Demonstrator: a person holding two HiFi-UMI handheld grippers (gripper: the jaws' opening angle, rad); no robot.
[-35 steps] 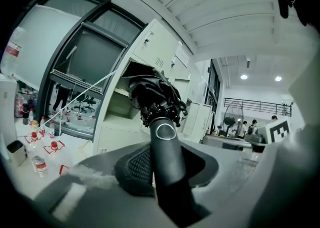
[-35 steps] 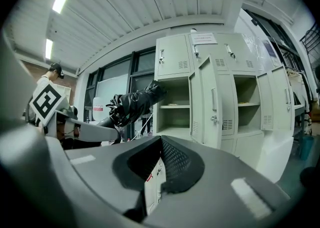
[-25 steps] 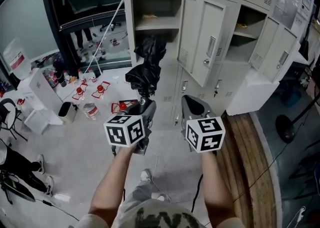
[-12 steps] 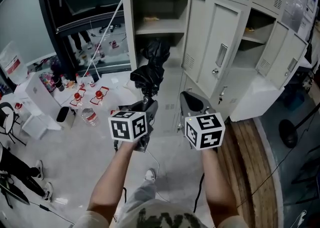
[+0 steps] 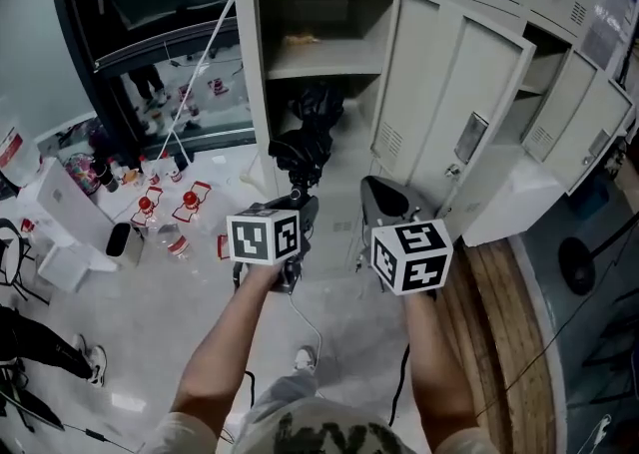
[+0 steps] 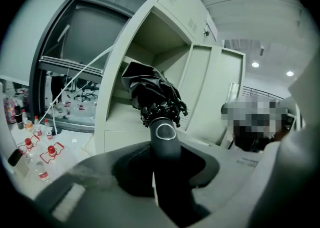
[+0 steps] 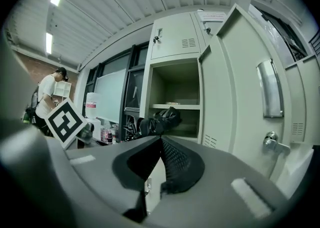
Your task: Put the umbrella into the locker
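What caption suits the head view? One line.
Left gripper holds a folded black umbrella at the open locker; right gripper shut, empty.

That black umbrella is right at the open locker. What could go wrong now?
The left gripper clamps the umbrella only by its handle, so the bundle could sag or twist loose. Its loose folds might snag on the shelf. The open door stands close to the right gripper, which could knock it.

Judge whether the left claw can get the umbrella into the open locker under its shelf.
Probably yes: the locker door stands wide open, and the umbrella in the left claw points at the compartment with nothing between.
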